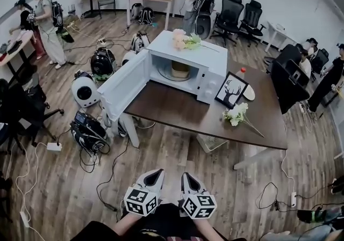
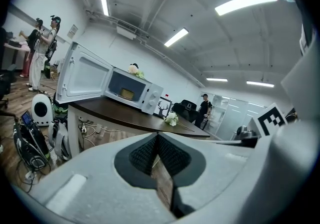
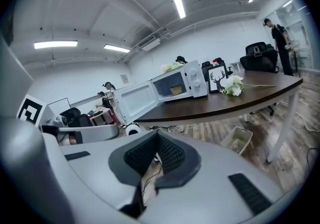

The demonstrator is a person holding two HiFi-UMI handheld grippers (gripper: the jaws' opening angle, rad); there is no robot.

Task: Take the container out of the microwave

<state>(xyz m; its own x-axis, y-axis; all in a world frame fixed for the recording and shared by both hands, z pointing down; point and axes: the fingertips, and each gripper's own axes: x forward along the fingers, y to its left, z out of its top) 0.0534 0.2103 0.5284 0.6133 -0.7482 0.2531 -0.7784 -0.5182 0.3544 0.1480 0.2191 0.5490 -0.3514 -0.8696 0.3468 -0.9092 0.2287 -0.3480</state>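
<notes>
Container sits deep inside the microwave, on the turntable, with the door swung wide to the left and jutting past the table edge. Both tongs are well short of it, low in the head view and pointing at the table. The left gripper is clenched on nothing, its pads meeting with only floor showing behind them, and the right gripper is likewise pressed together and empty. Neither can take the container until its jaws part, so arriving clenched would likely knock the container back against the rear wall or tip it. The door is the next hazard: it stands on the left gripper's side, and a wide swing there could hit it and shift the microwave. Cables trail over the floor between the person and the table, a likely snag for the feet on the way in. On the way out, a lift that is too high could catch the container's rim on the cavity roof. Flowers and a picture lie to the right of the microwave, where a careless right elbow might sweep them.
</notes>
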